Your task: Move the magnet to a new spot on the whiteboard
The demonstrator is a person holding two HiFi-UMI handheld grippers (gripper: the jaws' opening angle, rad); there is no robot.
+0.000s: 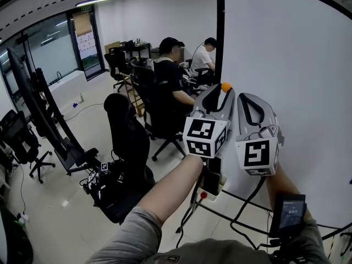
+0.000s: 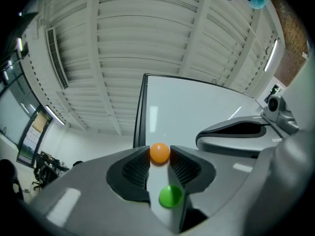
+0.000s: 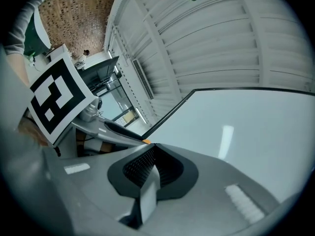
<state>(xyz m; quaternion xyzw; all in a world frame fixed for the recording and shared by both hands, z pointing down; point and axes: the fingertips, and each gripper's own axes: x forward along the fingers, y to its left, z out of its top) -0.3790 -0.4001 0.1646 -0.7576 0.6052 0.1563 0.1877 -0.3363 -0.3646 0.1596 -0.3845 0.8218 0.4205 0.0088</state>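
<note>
1. Left hand-held gripper (image 1: 223, 92): closed on the orange magnet (image 2: 159, 153). I read both jaw tips pressing the ball from either side. The grip is at the very tips, so the front of the ball stays free to meet the board.
2. Magnet location: in front of the whiteboard (image 1: 297, 65), close to its left edge beside the black frame (image 1: 220, 32). I cannot tell whether it touches the surface.
3. A green magnet (image 2: 171, 196) sits on the board and shows through the gap behind the tips. It is not gripped.
4. Right hand-held gripper (image 3: 150, 147): jaws together, nothing between them. It sits just beside the left one, near the board and clear of the grip.
5. Judgement: the magnet is in carry, and placement at a new spot is not yet done. A tip grip on a round ball can slip, so I plan a square approach to the board.
</note>
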